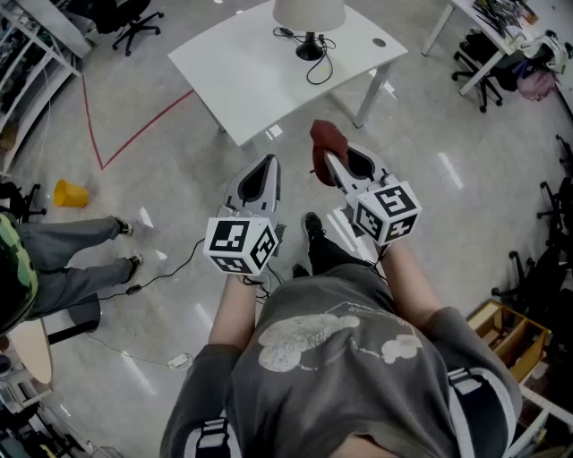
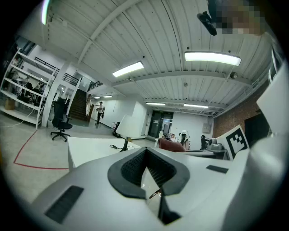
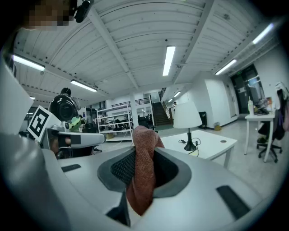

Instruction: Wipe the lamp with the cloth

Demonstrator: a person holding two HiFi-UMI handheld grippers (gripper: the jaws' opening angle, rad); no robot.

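The lamp [image 1: 310, 18], with a white shade and black base, stands on the white table [image 1: 242, 72] ahead of me, its black cord looped beside it. My right gripper [image 1: 333, 163] is shut on a reddish-brown cloth [image 1: 324, 141], which sticks out past the jaw tips. In the right gripper view the cloth [image 3: 143, 167] hangs between the pads, and the lamp [image 3: 187, 116] is farther off to the right. My left gripper [image 1: 267, 166] is held beside it, shut and empty. The left gripper view shows the lamp [image 2: 130, 128] far ahead.
Both grippers are over bare floor, short of the table's near corner. A person's legs [image 1: 76, 259] are at the left, with a yellow cone [image 1: 70, 192] and red floor tape [image 1: 134, 134]. A cable [image 1: 170, 268] trails on the floor. A wooden crate [image 1: 508, 335] sits at the right.
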